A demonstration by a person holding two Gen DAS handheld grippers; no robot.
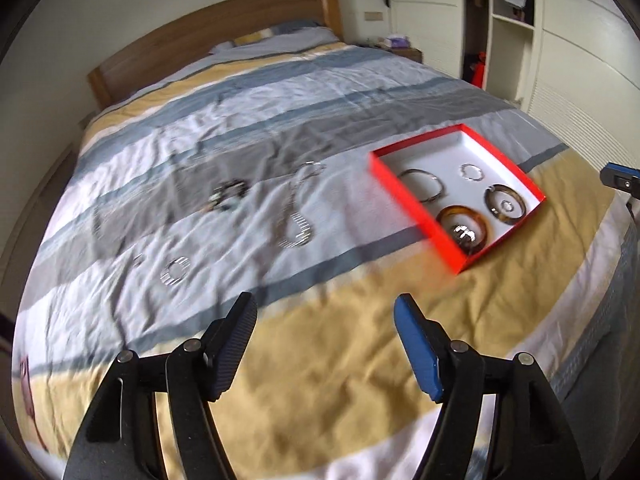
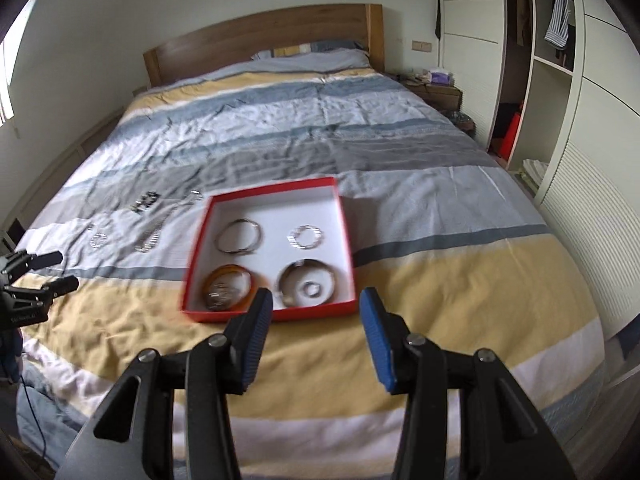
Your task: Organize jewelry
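Note:
A red box (image 2: 348, 236) with a white inside lies on the striped bedspread; it also shows in the left wrist view (image 1: 416, 216). It holds a silver bangle (image 2: 239, 236), a sparkly ring-shaped piece (image 2: 306, 237), an amber bangle (image 2: 229, 286) and a brown bangle (image 2: 306, 282). Loose on the bed left of the box are a silver chain (image 1: 294, 208), a dark beaded piece (image 1: 228, 195) and a small sparkly circle (image 1: 175, 271). My left gripper (image 1: 325, 312) is open and empty above the yellow stripe. My right gripper (image 2: 316, 308) is open and empty just before the box's near edge.
The bed (image 2: 460, 280) fills both views, with a wooden headboard (image 2: 260, 40) at the far end. A wardrobe with open shelves (image 2: 552, 80) stands to the right, and a bedside table (image 2: 436, 88) beside the headboard. The left gripper also shows at the right wrist view's left edge (image 2: 48, 272).

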